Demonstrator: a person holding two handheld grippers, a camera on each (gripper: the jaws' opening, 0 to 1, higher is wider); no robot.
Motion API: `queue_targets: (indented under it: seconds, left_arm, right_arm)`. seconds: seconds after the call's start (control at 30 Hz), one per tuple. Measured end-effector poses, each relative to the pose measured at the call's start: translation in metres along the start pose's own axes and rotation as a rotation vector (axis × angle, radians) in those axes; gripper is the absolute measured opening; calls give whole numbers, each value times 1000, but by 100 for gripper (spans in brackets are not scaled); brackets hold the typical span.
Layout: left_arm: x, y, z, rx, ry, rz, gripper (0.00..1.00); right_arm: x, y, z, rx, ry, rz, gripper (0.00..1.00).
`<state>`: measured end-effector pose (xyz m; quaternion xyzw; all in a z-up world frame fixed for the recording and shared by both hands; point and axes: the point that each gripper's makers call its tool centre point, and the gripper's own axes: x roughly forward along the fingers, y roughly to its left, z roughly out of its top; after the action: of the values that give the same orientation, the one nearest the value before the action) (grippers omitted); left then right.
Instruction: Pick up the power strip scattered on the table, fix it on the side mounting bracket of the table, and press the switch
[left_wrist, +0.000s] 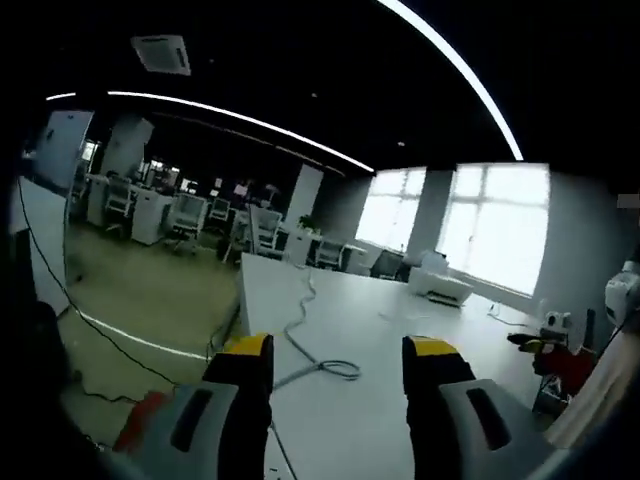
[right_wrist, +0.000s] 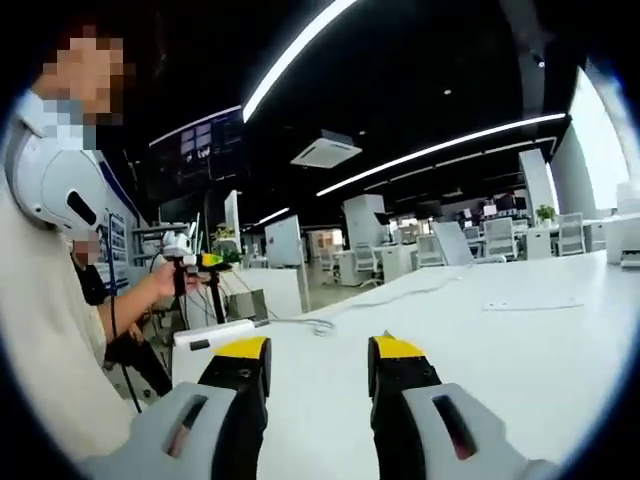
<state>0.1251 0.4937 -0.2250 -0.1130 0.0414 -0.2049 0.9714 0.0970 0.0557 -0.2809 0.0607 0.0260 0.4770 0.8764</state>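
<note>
Office space stretches out behind everything: rows of desks with white chairs, long ceiling light strips, and two bright windows (left_wrist: 455, 225) on the far wall. Before me lies one long white surface (left_wrist: 400, 330). In the left gripper view my left tongs (left_wrist: 338, 375) rise from the bottom, the two yellow-tipped jaws spread wide with nothing between them but bare surface. One pale cable (left_wrist: 305, 335) snakes down the surface from the far end and curls into a loop just beyond the jaw tips. Farther back on the surface sits one white boxy machine (left_wrist: 440, 285), which I cannot identify more closely. In the right gripper view my right tongs (right_wrist: 318, 370) also stand wide apart and hold nothing. One white power strip (right_wrist: 213, 333) lies flat near the surface's left end, just beyond and to the left of my left-hand jaw there, with its cord (right_wrist: 315, 325) running off it in a small coil. One flat sheet (right_wrist: 530, 302) lies well apart to the right. Past the surface's edge stands one person (right_wrist: 50, 300) in a pale shirt, a white device at the shoulder, one hand (right_wrist: 165, 280) closed around a handheld tool with a yellow-green tip. I cannot make out a mounting bracket on the side of the surface.
</note>
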Motion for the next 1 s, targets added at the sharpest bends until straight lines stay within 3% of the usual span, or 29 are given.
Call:
queue_targets:
  seconds: [0.23,0.37,0.63,0.8,1.0]
  left_arm:
    - [-6,-28,1,63,-27,35,58]
    - [-9,-40,3,133,-91,87,58]
    - [-19,-66,-10,216,-171,164,61]
    - [-26,-82,-13,213,-212,198,62]
    - [-29,-94,-25,259,-263,238,62]
  right_arm:
    - [-22,-18,9,-30,-35,-54,36]
    - [-33,-31,10,-35,-45,-101,36]
    - [-52,-47,9,-51,-52,-159,36]
    - [-63,-50,13,-76,-67,-179,37]
    - [-76,-58,1,-73,-51,-211,38]
